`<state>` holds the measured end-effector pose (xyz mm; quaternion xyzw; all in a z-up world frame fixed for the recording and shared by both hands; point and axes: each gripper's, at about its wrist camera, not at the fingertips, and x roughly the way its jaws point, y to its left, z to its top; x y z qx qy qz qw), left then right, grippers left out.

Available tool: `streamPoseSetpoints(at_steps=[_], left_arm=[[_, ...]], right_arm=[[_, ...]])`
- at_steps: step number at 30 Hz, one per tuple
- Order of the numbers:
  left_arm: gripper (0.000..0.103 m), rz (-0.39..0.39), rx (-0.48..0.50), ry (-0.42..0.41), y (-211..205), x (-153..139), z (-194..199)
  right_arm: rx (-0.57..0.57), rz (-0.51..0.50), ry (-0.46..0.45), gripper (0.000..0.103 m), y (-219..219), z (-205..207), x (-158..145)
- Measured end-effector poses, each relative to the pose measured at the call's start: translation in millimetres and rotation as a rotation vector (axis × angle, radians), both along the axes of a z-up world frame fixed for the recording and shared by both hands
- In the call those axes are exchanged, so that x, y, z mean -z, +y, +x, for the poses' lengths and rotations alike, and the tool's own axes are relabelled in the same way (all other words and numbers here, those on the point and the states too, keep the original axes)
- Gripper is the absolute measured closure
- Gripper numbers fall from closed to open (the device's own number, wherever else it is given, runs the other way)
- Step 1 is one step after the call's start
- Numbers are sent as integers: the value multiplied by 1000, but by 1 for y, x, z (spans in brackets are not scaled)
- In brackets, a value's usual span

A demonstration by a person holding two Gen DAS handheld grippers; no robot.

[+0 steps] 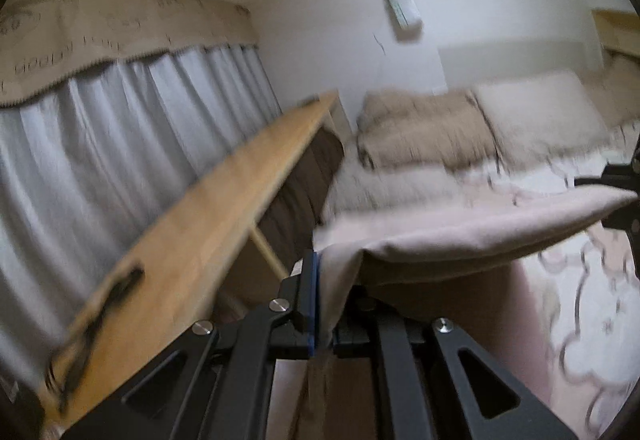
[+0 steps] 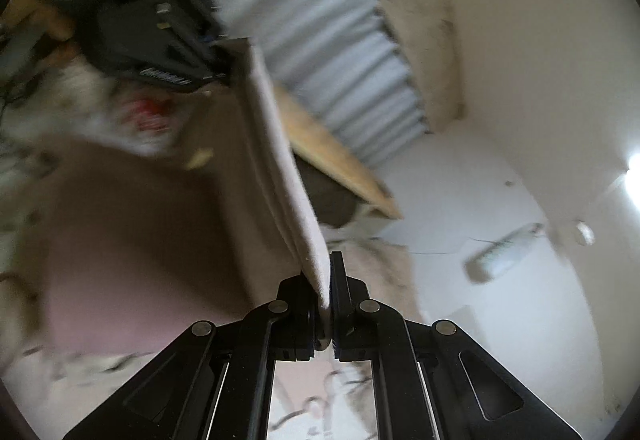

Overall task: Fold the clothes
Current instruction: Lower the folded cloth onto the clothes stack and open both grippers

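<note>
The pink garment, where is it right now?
The pink garment hangs in the air over the bed, stretched between the left gripper and the right gripper, each clamped on one end, with the wooden shelf to its left.

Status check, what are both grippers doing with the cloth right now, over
Left gripper shut on pink garment. Right gripper shut on its other end, cloth stretched between, lifted over bed. Nothing in the way.
</note>
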<state>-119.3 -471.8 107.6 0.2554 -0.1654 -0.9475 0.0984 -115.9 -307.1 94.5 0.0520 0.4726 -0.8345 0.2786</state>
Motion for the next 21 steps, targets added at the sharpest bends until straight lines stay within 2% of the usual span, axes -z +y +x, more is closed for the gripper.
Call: streamPoseSetpoints(at_steps=[4, 9, 13, 16, 21], left_arm=[[96, 18, -29, -34, -15, 42, 24], [96, 33, -33, -59, -24, 82, 35], [96, 39, -28, -53, -24, 100, 39], [97, 31, -30, -32, -21, 104, 46], [95, -5, -52, -13, -18, 108, 57]], right_arm=[[-42, 57, -105, 97, -15, 36, 54], [-16, 102, -162, 97, -31, 42, 106], [9, 142, -167, 97, -46, 45, 126], [13, 166, -159, 97, -44, 46, 130], [-12, 210, -58, 97, -42, 61, 146]])
